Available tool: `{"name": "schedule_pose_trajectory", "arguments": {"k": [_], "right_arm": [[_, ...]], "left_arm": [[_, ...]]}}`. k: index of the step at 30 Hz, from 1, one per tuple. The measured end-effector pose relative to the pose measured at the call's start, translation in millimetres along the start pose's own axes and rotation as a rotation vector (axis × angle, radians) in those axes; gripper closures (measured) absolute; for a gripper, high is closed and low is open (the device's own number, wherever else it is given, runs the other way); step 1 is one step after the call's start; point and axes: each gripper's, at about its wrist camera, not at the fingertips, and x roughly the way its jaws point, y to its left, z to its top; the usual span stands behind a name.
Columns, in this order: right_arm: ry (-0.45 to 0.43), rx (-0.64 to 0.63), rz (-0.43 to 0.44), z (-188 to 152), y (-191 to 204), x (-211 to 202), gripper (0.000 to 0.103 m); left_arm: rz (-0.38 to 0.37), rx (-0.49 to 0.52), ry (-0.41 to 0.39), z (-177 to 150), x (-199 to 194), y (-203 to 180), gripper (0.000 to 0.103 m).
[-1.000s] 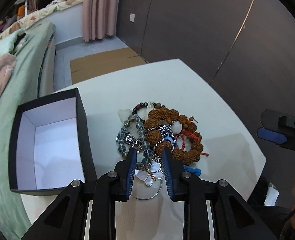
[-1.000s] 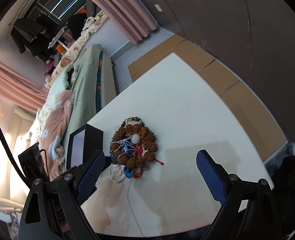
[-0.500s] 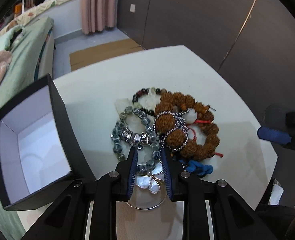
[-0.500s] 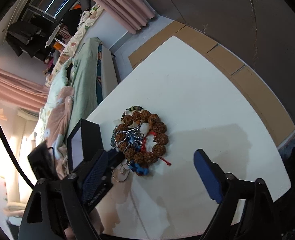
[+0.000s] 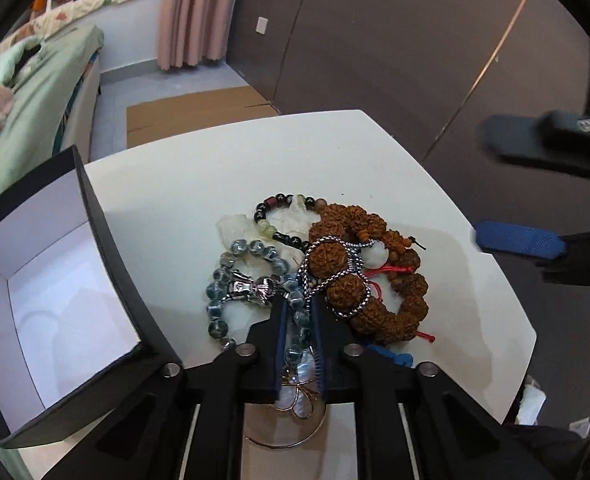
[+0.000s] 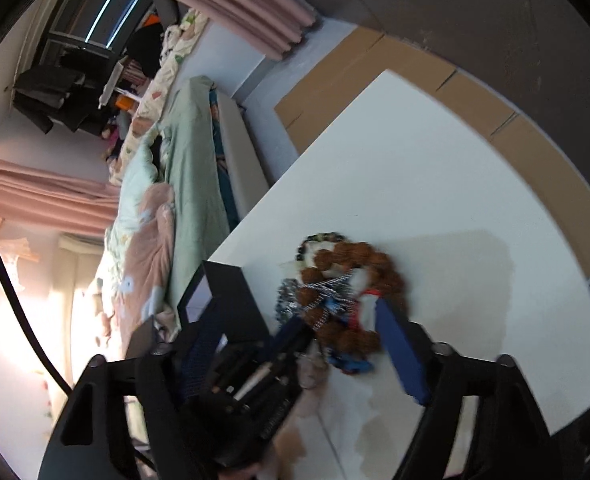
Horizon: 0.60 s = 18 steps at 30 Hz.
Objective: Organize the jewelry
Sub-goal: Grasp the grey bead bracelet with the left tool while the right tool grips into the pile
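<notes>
**Left tool closes on the blue-grey beads in a tangled heap**

Since a second ago the left tool (image 5: pixel 298 312) has pushed forward into the jewelry pile and its blue pads have drawn together; the right tool (image 6: pixel 335 344) has swung in from well apart to hang just over the pile.

Nearest the left camera, at 6 o'clock, a wire hoop with a pearly flower pendant (image 5: pixel 295 404) lies under the tool. Just beyond it the pads pinch a strand of the blue-grey glass bead bracelet (image 5: pixel 251 280), which loops off toward 9 o'clock. At 3 o'clock of the pinch, touching it, sits the brown seed bracelet (image 5: pixel 379 272) wound with a silver chain (image 5: pixel 337 276) and red cord. Farther, at 12 o'clock, a dark mixed-bead bracelet (image 5: pixel 283 216) rests on pale crystal pieces. The black box (image 5: pixel 107 248) stands open at 9 o'clock on the white bench (image 5: pixel 215 168).

The likely trouble is snagging: the chain crosses close by the gripped strand, so a lift could drag the seed bracelet or the pendant hoop along, or spill them over the bench's near edge. A thin pinch on round glass beads may also slip.

The left tool points down and forward, low over the bench. The right tool, blurred in its own view, reaches in from 3 o'clock with its pads spread wide, holding nothing.
</notes>
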Motion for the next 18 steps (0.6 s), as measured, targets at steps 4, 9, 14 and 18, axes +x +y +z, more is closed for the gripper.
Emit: {"name": "schedule_pose_trajectory", "arguments": {"k": [4,9,14,18], "right_arm": [[0.013,0.010,-0.014,-1,-6,28,0.047],[0.124,0.094,0.028,-7,-26,62,0.058],[0.100,0.098,0.051,-3,-23,66,0.058],[0.109,0.112,0.056,-4,-24,71,0.058]], "left_arm": [[-0.001,-0.013,-0.027,2,-11,2,0.092],[-0.029,-0.021,-0.093,5,-43,4,0.092],[-0.044,-0.052,-0.143,5,-66,3,0.092],[-0.053,-0.065,-0.166,4,-74,2,0.092]]}}
